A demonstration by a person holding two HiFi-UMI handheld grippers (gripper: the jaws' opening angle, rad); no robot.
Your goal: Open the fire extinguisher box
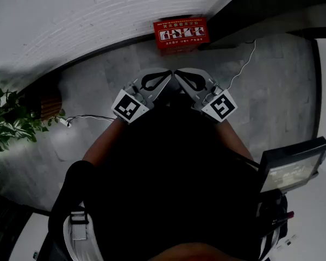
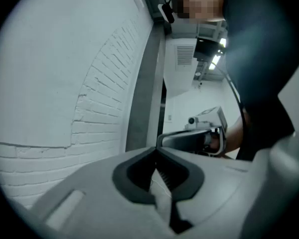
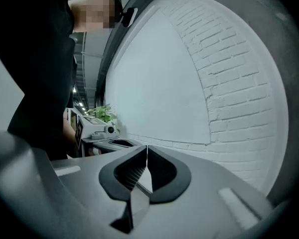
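Note:
The red fire extinguisher box point(image 1: 181, 34) stands on the grey floor against the white wall, its lid with white pictograms down. Both grippers are held close in front of the person's body, well short of the box, with their tips almost meeting. My left gripper point(image 1: 169, 73) is shut with nothing in it, and my right gripper point(image 1: 177, 73) is shut and empty too. In the left gripper view the closed jaws point(image 2: 156, 149) point at the brick wall, with the right gripper point(image 2: 194, 139) beyond them. The right gripper view shows its jaws point(image 3: 147, 148) pressed together.
A potted plant point(image 1: 8, 118) stands at the left beside a wooden object point(image 1: 46, 105). A white cable point(image 1: 84, 117) lies on the floor left of the grippers, another cable point(image 1: 243, 67) runs at the right. A dark screen-like device point(image 1: 290, 167) is at the lower right.

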